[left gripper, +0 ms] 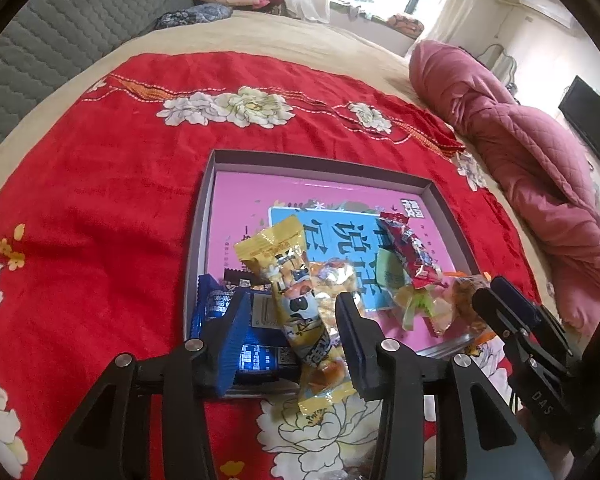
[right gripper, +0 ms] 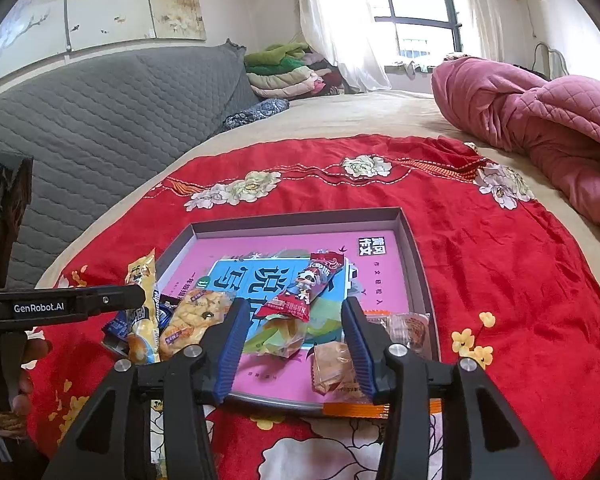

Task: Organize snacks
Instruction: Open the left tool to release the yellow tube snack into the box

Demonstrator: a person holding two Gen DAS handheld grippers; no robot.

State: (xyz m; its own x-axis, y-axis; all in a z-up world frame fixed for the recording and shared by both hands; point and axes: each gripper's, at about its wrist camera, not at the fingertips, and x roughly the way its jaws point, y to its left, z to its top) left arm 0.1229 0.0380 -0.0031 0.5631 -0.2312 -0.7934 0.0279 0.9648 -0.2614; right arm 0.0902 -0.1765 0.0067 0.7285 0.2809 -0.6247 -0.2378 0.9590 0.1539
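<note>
- One shallow grey tray (right gripper: 418, 264) lies on a red floral cloth (left gripper: 100, 200) spread over the bed; a pink book (right gripper: 380, 276) lines its floor.
- In the tray, about six snacks: a yellow pack (left gripper: 296, 292), a blue pack (left gripper: 256, 352), a red pack (right gripper: 306, 292), a bread pack (right gripper: 192, 320), a clear bun pack (right gripper: 284, 338) and a brown cake pack (right gripper: 332, 366), all crowded toward 6 o'clock.
- Left hand-held gripper (left gripper: 290, 336): jaws apart, the yellow pack between them, pads not pressing it.
- Right hand-held gripper (right gripper: 294, 340): jaws apart, over the red pack and bun pack, clamped on neither.
</note>
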